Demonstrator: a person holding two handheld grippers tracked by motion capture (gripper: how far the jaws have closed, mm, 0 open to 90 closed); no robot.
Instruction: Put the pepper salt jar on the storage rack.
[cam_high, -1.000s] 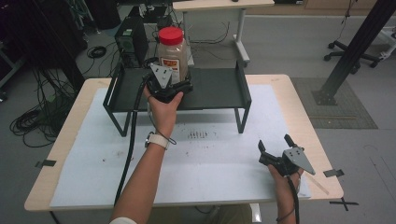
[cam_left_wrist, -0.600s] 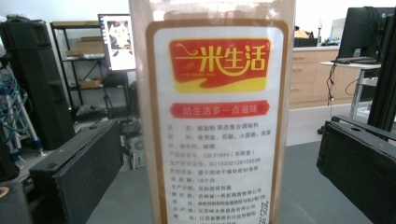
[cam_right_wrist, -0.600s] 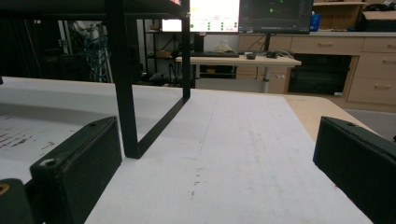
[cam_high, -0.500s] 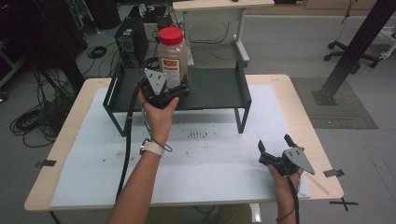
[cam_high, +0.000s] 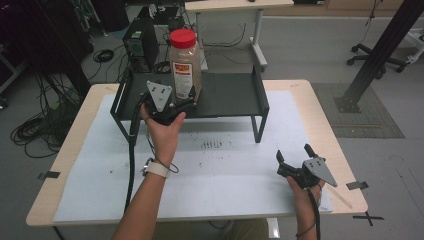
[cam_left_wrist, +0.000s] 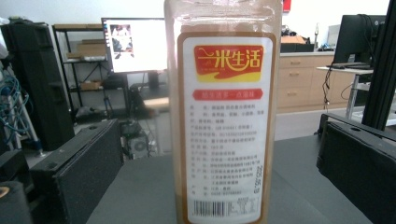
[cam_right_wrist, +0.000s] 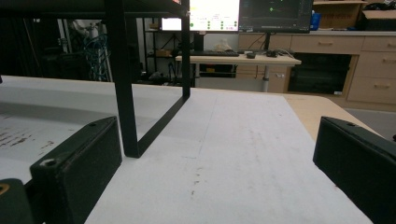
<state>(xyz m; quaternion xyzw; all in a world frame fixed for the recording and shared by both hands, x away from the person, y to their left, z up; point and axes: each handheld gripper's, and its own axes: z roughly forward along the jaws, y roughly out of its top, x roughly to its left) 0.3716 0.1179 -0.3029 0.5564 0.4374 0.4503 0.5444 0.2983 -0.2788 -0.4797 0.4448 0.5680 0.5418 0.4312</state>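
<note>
Left gripper (cam_high: 179, 102): jaws open, either side of jar (cam_high: 185, 65), contact unclear | jar upright on shelf (cam_high: 235, 95), dead ahead, axis vertical | right gripper (cam_high: 295, 160): open, idle on table (cam_high: 320, 125), well apart.

This is a lab or tech office. Lit computer monitors (cam_right_wrist: 275, 14) glow along the far wall above pale wooden drawer cabinets (cam_right_wrist: 369, 70). A black desktop computer tower (cam_high: 141, 49) sits on the grey floor among tangled black cables (cam_high: 37, 132) (plenty of them), beside a wheeled black office chair (cam_high: 382, 55).
</note>
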